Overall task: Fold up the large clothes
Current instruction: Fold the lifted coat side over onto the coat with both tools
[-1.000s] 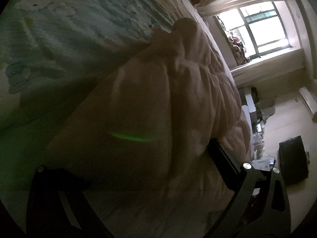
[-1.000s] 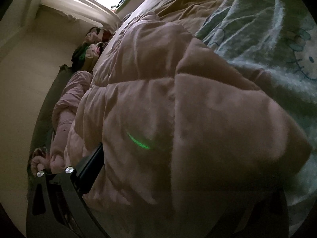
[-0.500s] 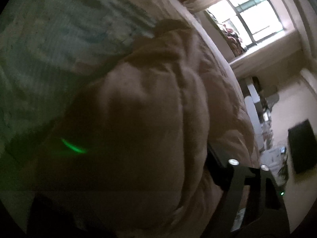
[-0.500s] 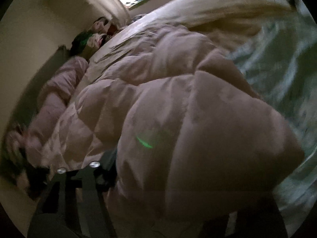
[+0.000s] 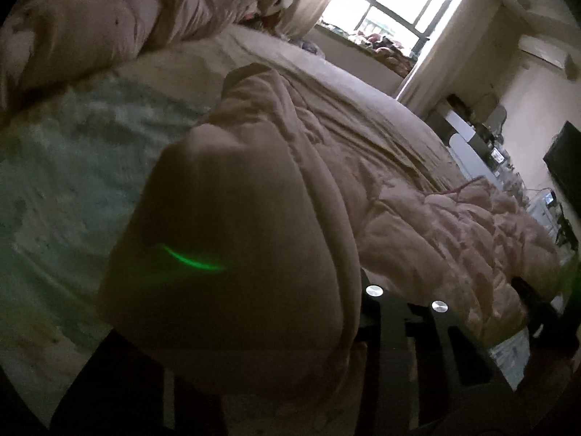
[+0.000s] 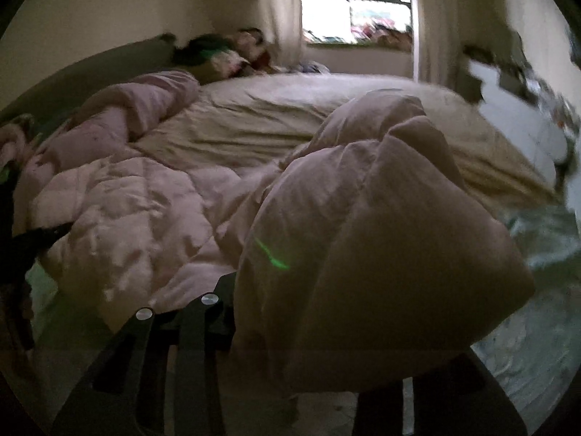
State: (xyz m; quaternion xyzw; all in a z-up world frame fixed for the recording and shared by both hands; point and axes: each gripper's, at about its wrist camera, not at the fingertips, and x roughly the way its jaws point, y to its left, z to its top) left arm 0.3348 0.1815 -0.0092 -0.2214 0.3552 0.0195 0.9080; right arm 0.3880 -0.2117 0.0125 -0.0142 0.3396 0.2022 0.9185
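Observation:
A large pale pink puffy quilted garment (image 5: 254, 225) lies bunched on the bed. In the left wrist view my left gripper (image 5: 254, 356) is shut on a thick fold of it, which bulges over the fingers and hides their tips. In the right wrist view my right gripper (image 6: 301, 356) is shut on another thick fold of the same garment (image 6: 381, 254); the rest of it spreads to the left (image 6: 127, 210). Both folds are held raised above the bed.
The bed has a beige sheet (image 6: 290, 116) and a pale green patterned blanket (image 5: 72, 181). A rolled pink duvet (image 6: 145, 105) and pillows lie at the headboard. A bright window (image 5: 392, 7) is behind the bed. A cluttered desk (image 5: 508, 160) stands at the right.
Both grippers have lifted and swung with the garment, so the views now face the window and headboard. The held folds have risen off the green blanket.

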